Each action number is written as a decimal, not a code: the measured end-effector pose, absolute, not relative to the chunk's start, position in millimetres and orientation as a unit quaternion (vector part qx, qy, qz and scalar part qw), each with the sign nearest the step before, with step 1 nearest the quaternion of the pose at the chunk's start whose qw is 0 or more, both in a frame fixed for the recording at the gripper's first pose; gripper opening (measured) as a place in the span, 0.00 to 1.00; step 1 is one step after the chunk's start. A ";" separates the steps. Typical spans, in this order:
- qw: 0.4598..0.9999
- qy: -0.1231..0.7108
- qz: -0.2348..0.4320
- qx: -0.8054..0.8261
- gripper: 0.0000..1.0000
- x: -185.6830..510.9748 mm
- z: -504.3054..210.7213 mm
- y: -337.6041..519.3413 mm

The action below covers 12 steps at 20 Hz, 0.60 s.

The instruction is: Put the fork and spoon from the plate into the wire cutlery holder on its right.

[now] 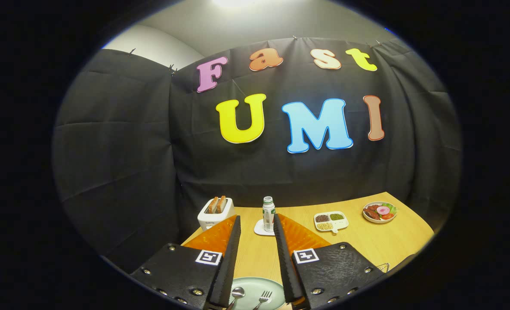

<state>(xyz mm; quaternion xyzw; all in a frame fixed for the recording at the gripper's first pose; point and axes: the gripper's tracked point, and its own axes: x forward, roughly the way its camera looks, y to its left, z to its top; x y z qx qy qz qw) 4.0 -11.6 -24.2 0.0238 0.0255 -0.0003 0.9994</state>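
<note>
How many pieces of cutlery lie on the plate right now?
2: a spoon and a fork side by side on the plate, between the open gripper fingers. More may be hidden.

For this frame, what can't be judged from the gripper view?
- Wire cutlery holder: a bit of wire shows beside the gripper; the body hides the rest.
- Spoon and fork: handles cut off at the view's edge.
- Plate: partly hidden by the open jaws.
- Three-part dish: contents too small to identify.
</note>
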 end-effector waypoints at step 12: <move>0.979 0.200 0.015 0.034 0.47 2.8 -131.2 -9.2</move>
